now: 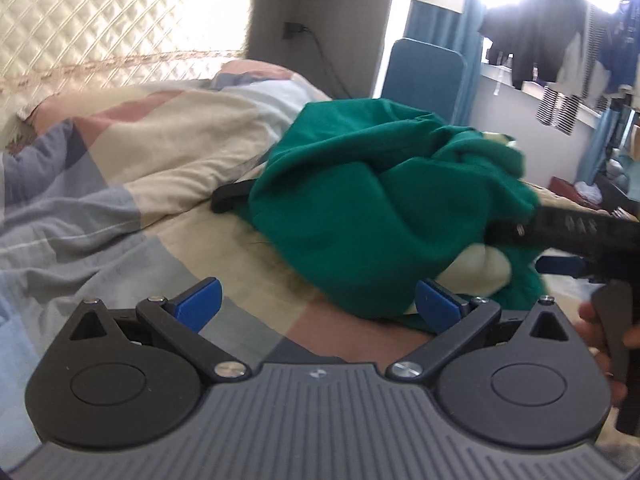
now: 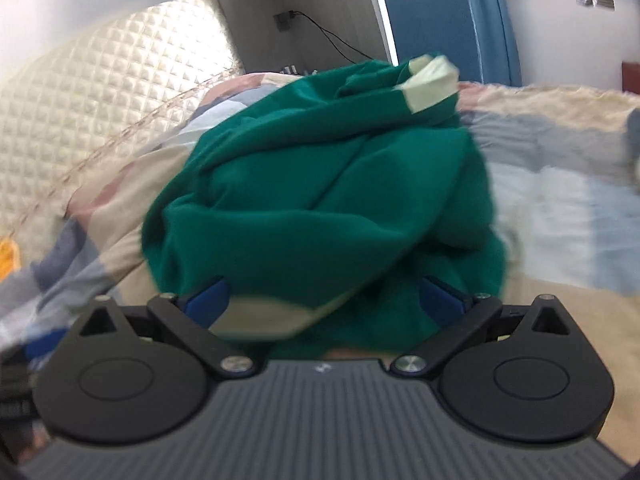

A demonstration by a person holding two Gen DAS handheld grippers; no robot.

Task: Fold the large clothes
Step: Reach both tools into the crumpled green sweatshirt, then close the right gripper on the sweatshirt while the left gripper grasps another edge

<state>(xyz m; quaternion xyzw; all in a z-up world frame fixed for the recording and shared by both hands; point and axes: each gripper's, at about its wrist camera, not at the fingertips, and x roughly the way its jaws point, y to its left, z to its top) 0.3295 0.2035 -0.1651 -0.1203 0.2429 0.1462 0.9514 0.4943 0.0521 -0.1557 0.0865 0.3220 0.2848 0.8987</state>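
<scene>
One garment (image 1: 360,208), green with cream trim, lies bunched on the bed (image 1: 120,208). Left wrist view: your left hand-held gripper (image 1: 318,304) stands wide open and empty, the heap ahead and to its right, its right finger at the cloth's near edge. Your right hand-held gripper (image 1: 508,232) reaches in from the right; its grip is hidden.

Right wrist view: right hand-held gripper (image 2: 324,300) spread wide, cloth (image 2: 320,200) draped between the fingers, unpinched. Judged nearer: right. No long axis shows.

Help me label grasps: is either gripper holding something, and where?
Nothing is clamped: left gripper and right gripper stand open; the green garment lies between the right one's fingers.
</scene>
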